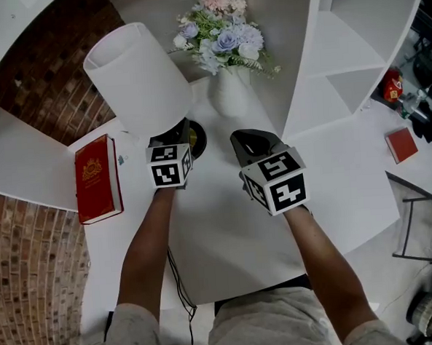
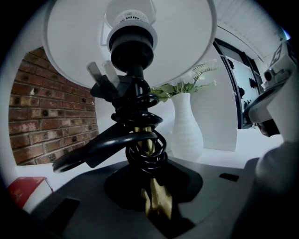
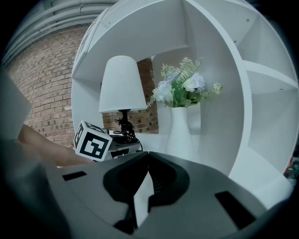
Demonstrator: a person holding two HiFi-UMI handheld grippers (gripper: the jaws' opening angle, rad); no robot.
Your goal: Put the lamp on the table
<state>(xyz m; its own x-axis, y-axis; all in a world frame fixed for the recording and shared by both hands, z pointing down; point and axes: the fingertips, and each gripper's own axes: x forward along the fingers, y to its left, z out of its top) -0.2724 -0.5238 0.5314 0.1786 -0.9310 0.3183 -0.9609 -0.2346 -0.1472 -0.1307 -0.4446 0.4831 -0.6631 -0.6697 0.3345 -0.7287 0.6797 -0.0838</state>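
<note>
While the left claw (image 1: pixel 187 135) is clenched on the thin gold stem (image 2: pixel 148 140) of the lamp (image 1: pixel 138 76), we see the lamp standing on the white worktop (image 1: pixel 227 233). Its dark round base (image 1: pixel 197 141) sits down on the surface, between the red book (image 1: pixel 97 179) and the white vase (image 1: pixel 231 94).

Left gripper view: we look up the stem from close range. A black cord (image 2: pixel 140 119) is wound in several loops around it, and one thick loop juts out to the left. The stem fills the slot between the two jaws. The white shade (image 2: pixel 70 42) spreads overhead, with the bulb socket at its centre.

Right gripper view: the lamp stands upright, just left of the vase. The left claw's marker cube hides its foot. Pale blue, white and pink flowers (image 3: pixel 180 88) with green fern fill the vase. Both things stand in front of a round white shelf unit (image 3: pixel 224 70), with a brick wall (image 3: pixel 42 93) behind.

Head view: the right claw (image 1: pixel 252 140) hovers over bare worktop in front of the vase, well apart from the lamp. Its jaws are drawn together at the tips with nothing between them. The book lies flat near the worktop's left edge, just beside the lamp.
</note>
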